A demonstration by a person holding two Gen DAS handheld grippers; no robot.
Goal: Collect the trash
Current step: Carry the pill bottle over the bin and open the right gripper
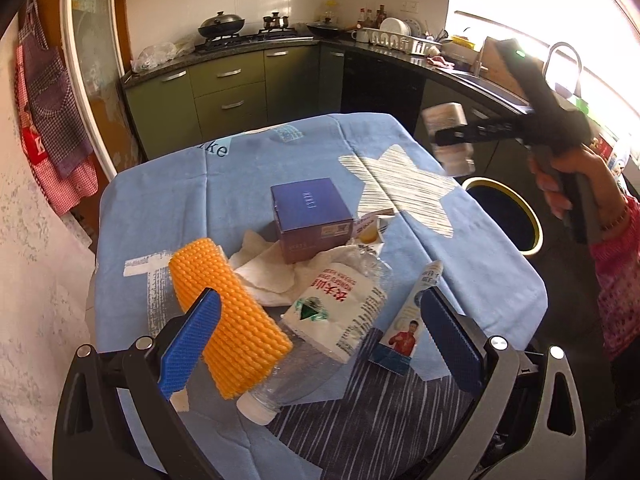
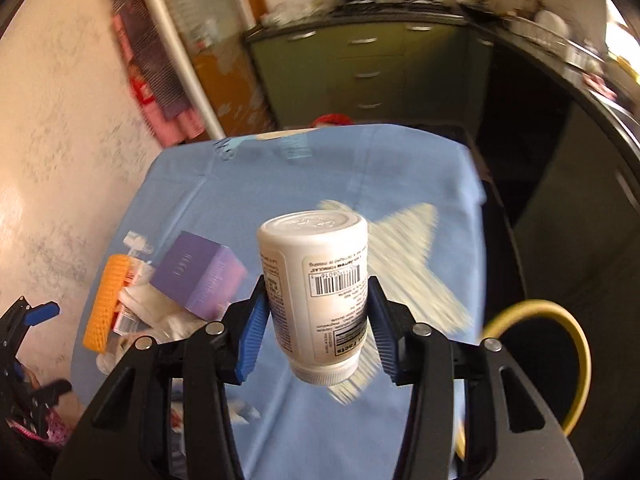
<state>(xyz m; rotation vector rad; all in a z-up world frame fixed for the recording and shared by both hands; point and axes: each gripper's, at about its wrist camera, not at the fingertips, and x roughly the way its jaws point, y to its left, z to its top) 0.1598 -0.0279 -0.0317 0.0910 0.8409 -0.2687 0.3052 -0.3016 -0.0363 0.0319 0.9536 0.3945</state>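
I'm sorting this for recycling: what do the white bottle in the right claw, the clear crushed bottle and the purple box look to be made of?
White bottle: opaque, smooth plastic, by its moulded base.
Crushed bottle: thin clear plastic, see-through and dented, with a filmy label.
Purple box: probably matte printed cardboard, with sharp folded edges.

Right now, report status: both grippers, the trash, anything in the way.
Right gripper shut on white pill bottle, airborne over the table. Left gripper open above the trash pile: plastic bottle, yellow foam sleeve, purple box. Bin right of table; path unobstructed.
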